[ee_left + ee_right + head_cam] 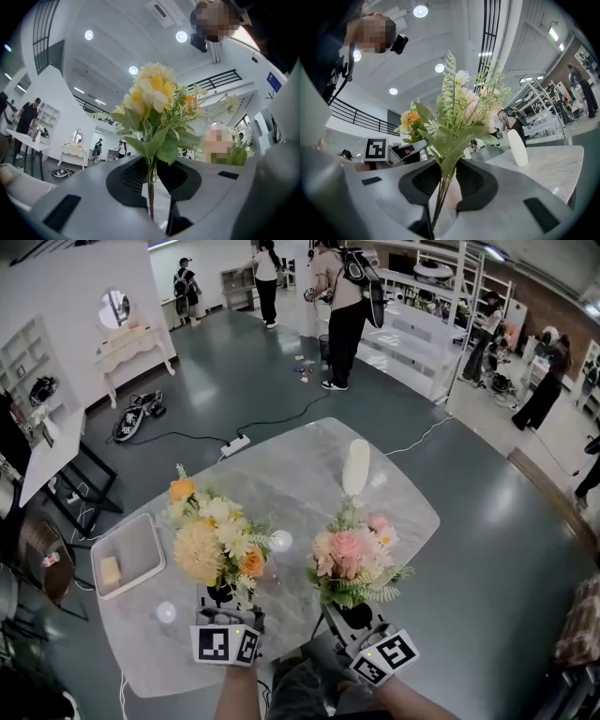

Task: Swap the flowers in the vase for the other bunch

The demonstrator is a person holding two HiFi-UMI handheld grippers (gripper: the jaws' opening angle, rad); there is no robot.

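Nearest the camera, both forearms reach forward side by side. The left gripper [223, 599] pinches the thin green stems of the yellow-and-orange bunch [214, 545]. The right gripper [356, 615] pinches the pink bunch [352, 559] likewise. Beyond them, a smooth white rounded vase [355, 467] stands upright on the marble-patterned table [281, 474].

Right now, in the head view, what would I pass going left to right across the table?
white tray → yellow and orange bunch → pink bunch. The white vase stands farther back, in line with the pink bunch, so it has no clear place in the order.
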